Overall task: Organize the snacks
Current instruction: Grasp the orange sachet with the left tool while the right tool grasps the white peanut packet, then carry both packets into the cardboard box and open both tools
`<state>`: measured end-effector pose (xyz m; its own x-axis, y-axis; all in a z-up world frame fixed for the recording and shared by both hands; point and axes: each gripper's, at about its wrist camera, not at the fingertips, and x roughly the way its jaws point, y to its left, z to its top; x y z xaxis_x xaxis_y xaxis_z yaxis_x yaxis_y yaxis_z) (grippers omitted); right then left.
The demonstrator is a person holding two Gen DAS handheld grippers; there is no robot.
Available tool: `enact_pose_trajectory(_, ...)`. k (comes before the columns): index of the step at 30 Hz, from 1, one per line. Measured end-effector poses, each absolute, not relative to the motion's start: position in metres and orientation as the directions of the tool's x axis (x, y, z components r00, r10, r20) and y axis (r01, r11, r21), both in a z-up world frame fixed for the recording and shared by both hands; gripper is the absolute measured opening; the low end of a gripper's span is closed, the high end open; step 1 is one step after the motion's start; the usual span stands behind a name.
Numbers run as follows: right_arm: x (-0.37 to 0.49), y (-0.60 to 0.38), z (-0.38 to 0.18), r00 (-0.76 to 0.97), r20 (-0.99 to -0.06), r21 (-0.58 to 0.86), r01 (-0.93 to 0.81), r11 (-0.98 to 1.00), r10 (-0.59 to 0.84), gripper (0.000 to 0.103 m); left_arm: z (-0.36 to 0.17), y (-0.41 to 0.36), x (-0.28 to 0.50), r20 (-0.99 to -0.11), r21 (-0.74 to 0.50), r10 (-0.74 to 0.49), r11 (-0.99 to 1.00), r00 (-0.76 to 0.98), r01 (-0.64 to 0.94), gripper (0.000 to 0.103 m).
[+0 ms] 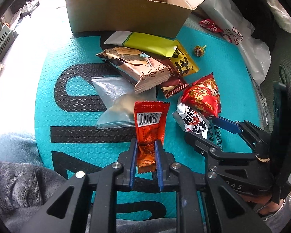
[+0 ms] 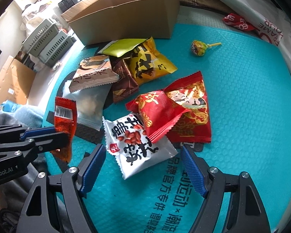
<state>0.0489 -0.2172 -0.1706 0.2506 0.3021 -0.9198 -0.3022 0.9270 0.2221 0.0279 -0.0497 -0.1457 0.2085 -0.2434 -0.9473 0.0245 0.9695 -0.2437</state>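
Presently catalogued: left hand-held gripper [image 1: 146, 145], blue pads clamped on the lower half of an orange sachet [image 1: 149, 128], which stands up out of the jaws with its barcode end pointing away from that gripper, long axis in line with the fingers, lifted clear of the teal mat [image 1: 71, 48]. Right hand-held gripper [image 2: 143, 165], jaws wide apart and holding nothing, hangs over a white peanut pack [image 2: 137, 143] that lies flat just ahead of and between its fingers, long axis slanting across the gap; this gripper is the nearer one to that pack. Cardboard box [image 1: 126, 13]: beyond the sachet, straight ahead of the left gripper and past the loose pile, top flaps open; the inside that shows looks empty, though its floor is hidden. Judged destination for the sachet, so the coming move likely runs forward over the pile. Loose stock between grippers and box: two red packs [image 2: 176, 112] touching the peanut pack's far edge, a clear pouch [image 1: 116, 101], a beige wafer pack [image 1: 137, 68], a brown pack [image 2: 124, 81], a yellow pack [image 2: 147, 62], a green-yellow pack [image 1: 145, 42] against the box foot. Lollipop [image 2: 198, 47]: apart, ahead and right of the right gripper.
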Motion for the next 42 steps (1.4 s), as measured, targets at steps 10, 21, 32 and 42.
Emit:
enact_pose_trajectory(10, 0.051, -0.198, -0.177, 0.233, -0.927, 0.209, -0.333, 0.919, 0.295, 0.064, -0.137, -0.042, 0.024, -0.939, -0.25, -0.242, 0.968, 0.243, -0.002, 0.017)
enact_pose_trajectory(21, 0.041, -0.2, -0.167, 0.234, -0.907, 0.264, -0.332, 0.906, 0.35, 0.025, -0.128, -0.033, 0.014, -0.925, -0.262, -0.246, 0.965, 0.288, -0.017, 0.017)
enact_pose_trajectory(32, 0.016, -0.196, -0.132, 0.248, -0.883, 0.308, -0.334, 0.891, 0.398, 0.025, -0.107, -0.023, 0.006, -0.909, -0.281, -0.258, 0.96, 0.329, -0.023, 0.017)
enact_pose_trajectory(42, 0.027, -0.179, -0.076, 0.321, -0.843, 0.304, -0.378, 0.874, 0.432, 0.025, -0.058, -0.007, 0.021, -0.875, -0.285, -0.25, 0.958, 0.415, -0.024, 0.017)
